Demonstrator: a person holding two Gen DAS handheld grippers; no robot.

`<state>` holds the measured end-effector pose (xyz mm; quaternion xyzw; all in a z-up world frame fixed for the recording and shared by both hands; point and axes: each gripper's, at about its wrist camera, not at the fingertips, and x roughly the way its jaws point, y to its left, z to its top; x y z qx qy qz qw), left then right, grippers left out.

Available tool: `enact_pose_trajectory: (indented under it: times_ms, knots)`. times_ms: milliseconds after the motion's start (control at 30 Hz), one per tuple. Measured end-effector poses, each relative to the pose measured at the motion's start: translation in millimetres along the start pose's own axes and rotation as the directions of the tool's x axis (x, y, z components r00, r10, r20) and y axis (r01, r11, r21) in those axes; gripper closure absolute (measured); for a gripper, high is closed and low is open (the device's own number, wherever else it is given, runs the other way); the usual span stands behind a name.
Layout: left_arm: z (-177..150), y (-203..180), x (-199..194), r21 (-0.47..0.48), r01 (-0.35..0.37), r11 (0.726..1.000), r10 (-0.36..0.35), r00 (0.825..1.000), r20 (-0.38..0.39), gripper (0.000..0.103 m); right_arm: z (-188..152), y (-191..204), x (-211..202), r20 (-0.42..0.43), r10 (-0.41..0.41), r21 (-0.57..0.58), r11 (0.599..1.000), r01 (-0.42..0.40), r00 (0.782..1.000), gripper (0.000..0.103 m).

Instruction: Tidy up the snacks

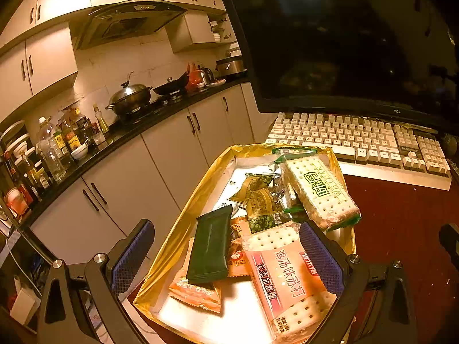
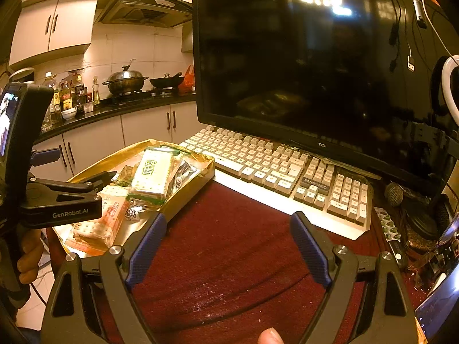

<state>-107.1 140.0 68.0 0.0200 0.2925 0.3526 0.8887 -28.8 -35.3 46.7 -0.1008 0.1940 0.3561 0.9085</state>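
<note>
A gold-lined tray [image 1: 183,223] holds several snack packets. In the left wrist view I see a dark green bar [image 1: 210,249], a pink cracker pack [image 1: 287,281], a green-labelled cracker pack [image 1: 318,192] and small pea packets [image 1: 259,203]. My left gripper [image 1: 226,235] is open and empty, hovering over the tray's near end. In the right wrist view the tray [image 2: 200,177] lies at the left, with the left gripper's body [image 2: 61,197] above it. My right gripper [image 2: 229,223] is open and empty over the red cloth [image 2: 229,258], to the right of the tray.
A keyboard [image 2: 281,172] and a dark monitor [image 2: 315,66] stand behind the tray. A microphone [image 2: 394,195] and clutter sit at the far right. A kitchen counter [image 1: 120,137] with pots and bottles runs along the left.
</note>
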Motion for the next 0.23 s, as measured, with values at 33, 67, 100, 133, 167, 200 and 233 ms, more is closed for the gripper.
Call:
enact_pose_trajectory:
  times_ms: [33,67,100,133,167,200,233]
  knots:
    - [0.0,-0.1,-0.1,0.000,-0.003,1.000,0.003,1.000,0.002,0.001,-0.1,-0.1,-0.1,-0.001,-0.001,0.001,1.000,0.001,1.000,0.016]
    - [0.1,0.2,-1.0,0.002,-0.008,1.000,0.008,1.000,0.005,0.001,0.2,0.1,0.0,-0.002,-0.001,0.002,1.000,0.001,1.000,0.016]
    - [-0.4,0.4,-2.2,0.004,-0.013,1.000,0.013,1.000,0.010,0.001,0.1,-0.1,-0.1,-0.001,0.001,0.003,1.000,-0.001,1.000,0.016]
    - [-0.8,0.9,-3.9,0.004,-0.016,1.000,0.016,1.000,0.016,0.001,-0.1,-0.5,-0.2,-0.002,0.001,0.005,1.000,-0.001,1.000,0.016]
    - [-0.9,1.8,-5.2,0.003,-0.020,1.000,0.020,1.000,0.023,0.001,-0.3,-1.0,-0.3,-0.002,0.000,0.007,1.000,0.000,1.000,0.016]
    - [-0.8,2.2,-6.4,0.004,-0.021,1.000,0.021,0.999,0.026,0.001,-0.2,-0.9,-0.2,-0.002,-0.001,0.009,1.000,0.001,1.000,0.016]
    - [-0.4,2.2,-7.0,0.005,-0.022,1.000,0.021,0.999,0.027,0.001,-0.3,-1.5,-0.4,-0.003,-0.002,0.013,1.000,0.002,1.000,0.016]
